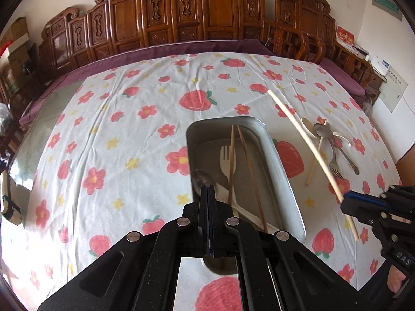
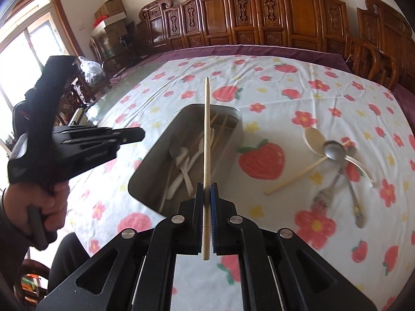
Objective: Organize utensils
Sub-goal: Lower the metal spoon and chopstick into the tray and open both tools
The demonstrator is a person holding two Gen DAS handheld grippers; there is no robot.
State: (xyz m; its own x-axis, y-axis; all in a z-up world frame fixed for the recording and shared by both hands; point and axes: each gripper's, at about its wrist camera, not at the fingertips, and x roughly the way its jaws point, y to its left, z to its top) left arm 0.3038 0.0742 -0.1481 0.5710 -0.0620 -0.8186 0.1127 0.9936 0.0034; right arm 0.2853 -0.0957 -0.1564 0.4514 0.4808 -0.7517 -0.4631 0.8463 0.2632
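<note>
Table (image 1: 116,119) was covered by a flower-and-strawberry cloth, with carved wooden chairs (image 1: 181,18) ranged along its far edge. Broad bare cloth lay left of and beyond the metal tray (image 1: 282,171), so I had free room on those sides.

The tray sat lengthwise away from me, near mid-table. It already held a plastic fork (image 1: 227,160), a metal spoon (image 1: 203,178), a white plastic utensil I could not identify, and brown chopsticks (image 1: 250,171), all lying roughly along the tray's long axis.

To the tray's right, well apart from it, a loose pile waited on the cloth: a pale spoon (image 2: 315,140), a metal spoon on top of it (image 2: 334,150), a metal fork (image 2: 323,198), and a pale stick-like piece crossing under them; I could not tell its type.

My right gripper (image 2: 206,194) was clamped on a pale chopstick (image 2: 206,129), gripped near its butt end, so most of its length stuck out ahead of the fingers. In the right wrist view it ran over the tray's middle, nearly parallel to the long walls. In the left wrist view the gripper hung right of the tray's near end, the stick slanting away. I judged a small carry left, then lowering.

My left gripper (image 1: 208,194) was closed on nothing, hovering over the tray's near end. Risk noted: it crowded the drop zone.
</note>
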